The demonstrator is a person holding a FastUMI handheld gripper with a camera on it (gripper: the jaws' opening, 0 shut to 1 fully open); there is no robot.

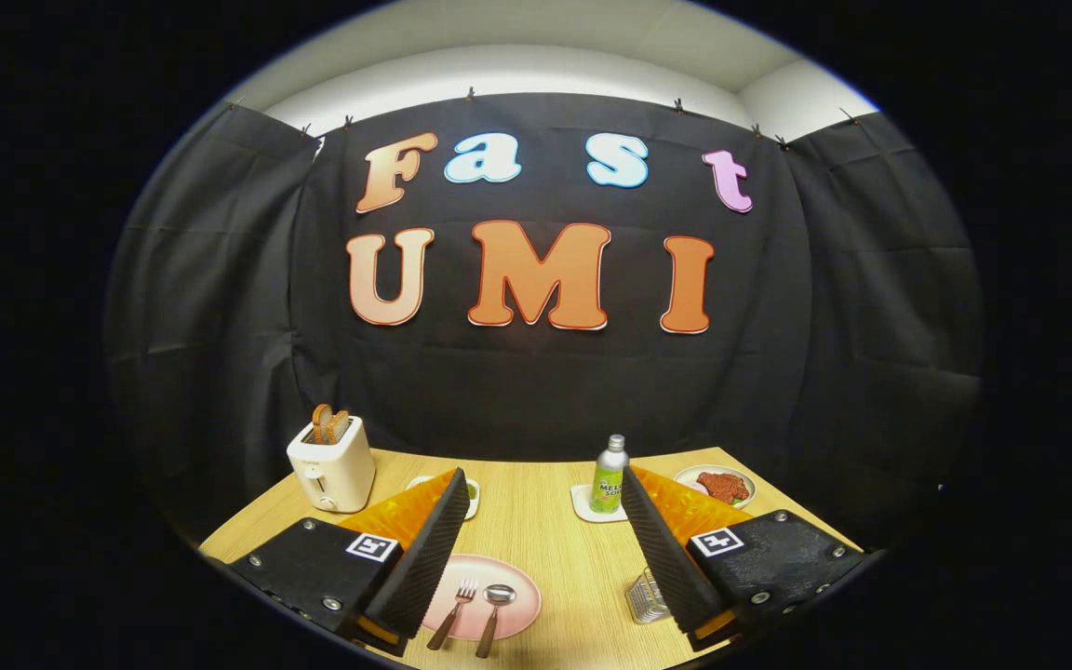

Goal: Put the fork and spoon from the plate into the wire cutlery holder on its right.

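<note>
A pink plate (519, 584) lies on the wooden table, low between my fingers and close to the left one. On it rest a fork (455, 611) and a spoon (492, 614) side by side, brown handles toward me. The wire cutlery holder (647, 598) stands to the plate's right, partly hidden behind my right finger (666, 558). My gripper (543, 544) is open, held above the table, with nothing between the left finger (424, 558) and the right one.
A white toaster (332, 462) with toast stands at the back left. A green drink bottle (608, 476) on a white coaster sits mid-back. A plate of red food (720, 484) is at the back right. A small white dish (470, 498) peeks from behind the left finger.
</note>
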